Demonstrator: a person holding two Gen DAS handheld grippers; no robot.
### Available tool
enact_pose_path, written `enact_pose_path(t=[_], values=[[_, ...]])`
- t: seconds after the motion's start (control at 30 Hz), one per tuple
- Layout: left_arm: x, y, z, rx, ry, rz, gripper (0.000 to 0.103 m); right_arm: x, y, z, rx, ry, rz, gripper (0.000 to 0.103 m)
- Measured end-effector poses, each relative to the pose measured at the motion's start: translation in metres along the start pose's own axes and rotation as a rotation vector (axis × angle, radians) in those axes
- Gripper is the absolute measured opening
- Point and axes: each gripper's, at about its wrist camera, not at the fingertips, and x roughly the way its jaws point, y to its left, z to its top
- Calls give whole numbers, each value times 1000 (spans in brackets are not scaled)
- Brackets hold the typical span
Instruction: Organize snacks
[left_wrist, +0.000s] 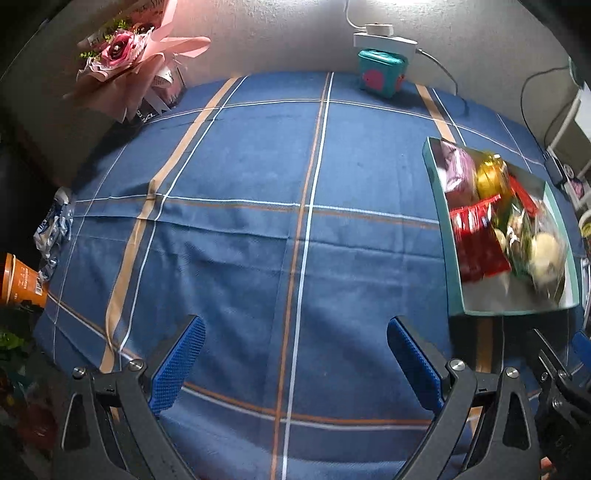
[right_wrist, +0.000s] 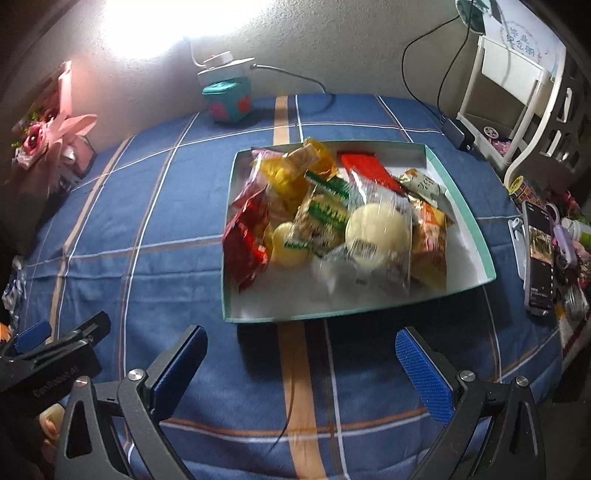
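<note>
Right now the teal box (right_wrist: 461, 206) holds a blurred heap of snacks (right_wrist: 332, 218), wrappers unreadable. Nearer than the box, the right gripper (right_wrist: 301, 354) gapes wide and empty; to the box's left, the left gripper (left_wrist: 295, 343) does likewise.

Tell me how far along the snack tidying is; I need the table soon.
Snacks already lie piled in the teal box, and none shows loose on the blue cloth. Nothing is in hand: the left claw and right claw hang open and empty. Any sorting inside the box seems left.
</note>
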Motion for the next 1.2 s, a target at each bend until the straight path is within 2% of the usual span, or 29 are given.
enact_pose_path(t=[0.2, 0.27, 1.2], values=[[-6, 0, -17, 18, -13, 36, 99, -4, 2, -16, -8, 1, 4, 103], [-7, 3, -19, 8, -10, 26, 99, -6, 2, -17, -2, -5, 7, 103], [-9, 3, -12, 14, -14, 47, 99, -11, 1, -13, 0, -24, 0, 103]])
